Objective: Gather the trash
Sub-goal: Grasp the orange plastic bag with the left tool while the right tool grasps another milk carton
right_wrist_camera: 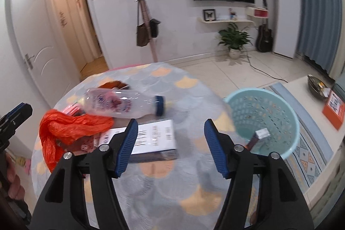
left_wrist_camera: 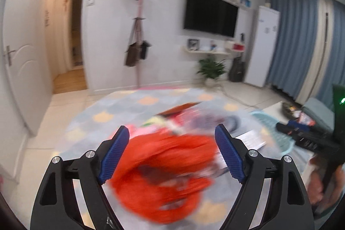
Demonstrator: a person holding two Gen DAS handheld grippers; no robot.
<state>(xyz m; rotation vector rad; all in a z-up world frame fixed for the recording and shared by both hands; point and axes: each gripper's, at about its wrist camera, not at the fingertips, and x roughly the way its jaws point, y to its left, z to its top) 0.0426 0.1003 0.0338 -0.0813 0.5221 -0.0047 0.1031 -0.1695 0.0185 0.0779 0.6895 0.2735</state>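
An orange plastic bag (left_wrist_camera: 168,174) lies crumpled on the round table (right_wrist_camera: 151,197) and also shows in the right wrist view (right_wrist_camera: 69,128). My left gripper (left_wrist_camera: 172,154) is open, its jaws either side of the bag just above it. A clear plastic bottle (right_wrist_camera: 123,104) with a blue cap lies on its side behind a flat white box (right_wrist_camera: 151,137). My right gripper (right_wrist_camera: 170,146) is open and empty over the box. A light blue basket (right_wrist_camera: 265,118) stands right of the table with a small box (right_wrist_camera: 258,137) inside.
A low table (right_wrist_camera: 312,105) with an orange box (right_wrist_camera: 334,107) and a bowl stands at right. More small wrappers (right_wrist_camera: 84,146) lie under the bag. A coat stand (right_wrist_camera: 146,14), a potted plant (right_wrist_camera: 235,40) and a guitar stand by the far wall.
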